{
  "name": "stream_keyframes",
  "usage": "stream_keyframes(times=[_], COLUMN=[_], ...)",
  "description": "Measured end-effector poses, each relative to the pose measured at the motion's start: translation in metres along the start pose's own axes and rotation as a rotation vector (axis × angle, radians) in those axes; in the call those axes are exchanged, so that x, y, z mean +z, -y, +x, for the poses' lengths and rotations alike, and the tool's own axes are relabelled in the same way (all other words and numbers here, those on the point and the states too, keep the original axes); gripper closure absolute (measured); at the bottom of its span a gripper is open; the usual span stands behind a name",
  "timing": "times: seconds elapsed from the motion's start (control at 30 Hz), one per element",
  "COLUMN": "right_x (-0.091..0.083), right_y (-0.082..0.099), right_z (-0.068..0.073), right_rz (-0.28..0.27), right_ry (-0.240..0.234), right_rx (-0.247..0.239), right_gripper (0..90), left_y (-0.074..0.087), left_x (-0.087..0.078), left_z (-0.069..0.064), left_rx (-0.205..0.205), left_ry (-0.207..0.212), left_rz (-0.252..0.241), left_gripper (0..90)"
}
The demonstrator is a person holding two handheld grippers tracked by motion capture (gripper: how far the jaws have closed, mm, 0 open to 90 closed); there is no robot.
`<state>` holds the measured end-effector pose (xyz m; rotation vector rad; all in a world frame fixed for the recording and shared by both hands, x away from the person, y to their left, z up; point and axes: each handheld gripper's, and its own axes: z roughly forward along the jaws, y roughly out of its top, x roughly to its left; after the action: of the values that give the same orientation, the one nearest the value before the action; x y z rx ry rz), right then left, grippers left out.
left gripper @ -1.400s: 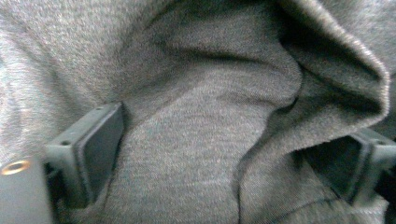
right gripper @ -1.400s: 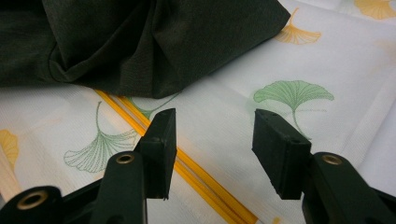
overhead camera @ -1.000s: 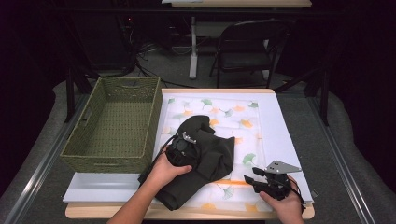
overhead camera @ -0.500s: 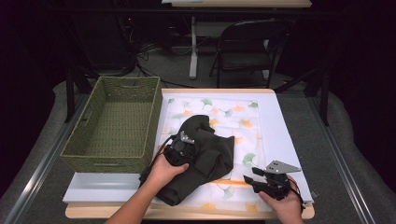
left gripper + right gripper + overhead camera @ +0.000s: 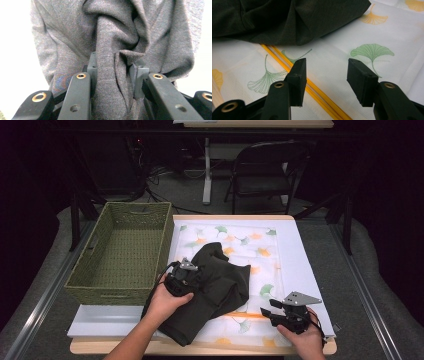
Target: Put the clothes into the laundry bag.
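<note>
The left gripper (image 5: 113, 75) has just closed its fingers on a fold of the dark garment (image 5: 215, 285), lifting it near the worktop's front-left; the right gripper (image 5: 325, 80) waits, fingers apart and empty.

No writing, label, brand mark, number or sign can be read in any of the views. The white cloth (image 5: 292, 270) over the tabletop bears a print of green and orange ginkgo leaves and a pair of orange stripes, with no lettering among them. The dark garment (image 5: 220, 285) shows plain fabric with no tag or logo facing the cameras.
</note>
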<state>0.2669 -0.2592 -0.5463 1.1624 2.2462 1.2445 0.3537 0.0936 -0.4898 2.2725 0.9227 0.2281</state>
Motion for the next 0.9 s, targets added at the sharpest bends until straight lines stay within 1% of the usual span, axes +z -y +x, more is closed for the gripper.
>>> stream_keyframes(times=[0.03,0.17,0.23,0.3,0.33,0.4,0.43,0.47,0.57,0.6,0.67,0.73,0.77,0.9], right_x=[0.000,-0.001,-0.002,-0.001,0.000,0.002,0.005,0.007,0.016,0.019,0.026,0.031,0.033,0.038], right_y=[-0.001,-0.004,-0.009,-0.014,-0.017,-0.021,-0.024,-0.026,-0.030,-0.032,-0.035,-0.038,-0.039,-0.042], right_z=[0.000,0.001,0.003,0.006,0.007,0.010,0.011,0.012,0.017,0.019,0.021,0.023,0.023,0.022], right_rz=[0.004,0.004,-0.003,0.000,0.004,0.016,0.025,0.029,0.047,0.053,0.062,0.064,0.061,0.059], right_ry=[0.000,-0.001,0.004,-0.004,-0.010,-0.031,-0.040,-0.044,-0.056,-0.062,-0.077,-0.091,-0.097,-0.105], right_rx=[-0.007,-0.004,-0.014,-0.016,-0.025,-0.030,-0.038,-0.046,-0.061,-0.066,-0.080,-0.075,-0.076,-0.068], right_gripper=[50.4,53.5,55.3,57.6,61.8,66.0,67.0,67.5,68.1,68.3,68.4,68.6,68.7,69.7], left_y=[0.000,-0.001,-0.001,0.000,0.000,-0.001,-0.002,-0.003,-0.006,-0.007,-0.008,-0.009,-0.009,-0.010], left_x=[-0.002,-0.011,-0.014,-0.017,-0.019,-0.019,-0.019,-0.020,-0.021,-0.022,-0.022,-0.022,-0.022,-0.021], left_z=[0.000,0.002,0.003,0.004,0.005,0.007,0.008,0.008,0.007,0.007,0.006,0.005,0.006,0.006], left_rx=[-0.004,-0.007,-0.010,-0.019,-0.026,-0.042,-0.055,-0.053,-0.066,-0.054,-0.054,-0.053,-0.053,-0.052], left_ry=[0.002,0.002,0.001,-0.002,0.001,-0.004,0.000,-0.008,-0.019,-0.023,-0.029,-0.038,-0.035,-0.035], left_rz=[-0.003,-0.017,-0.022,-0.035,-0.037,-0.046,-0.046,-0.048,-0.039,-0.035,-0.039,-0.038,-0.039,-0.043], left_gripper=[68.1,68.4,68.4,68.4,68.5,68.5,68.5,68.5,68.6,68.6,68.6,68.6,68.6,68.6])
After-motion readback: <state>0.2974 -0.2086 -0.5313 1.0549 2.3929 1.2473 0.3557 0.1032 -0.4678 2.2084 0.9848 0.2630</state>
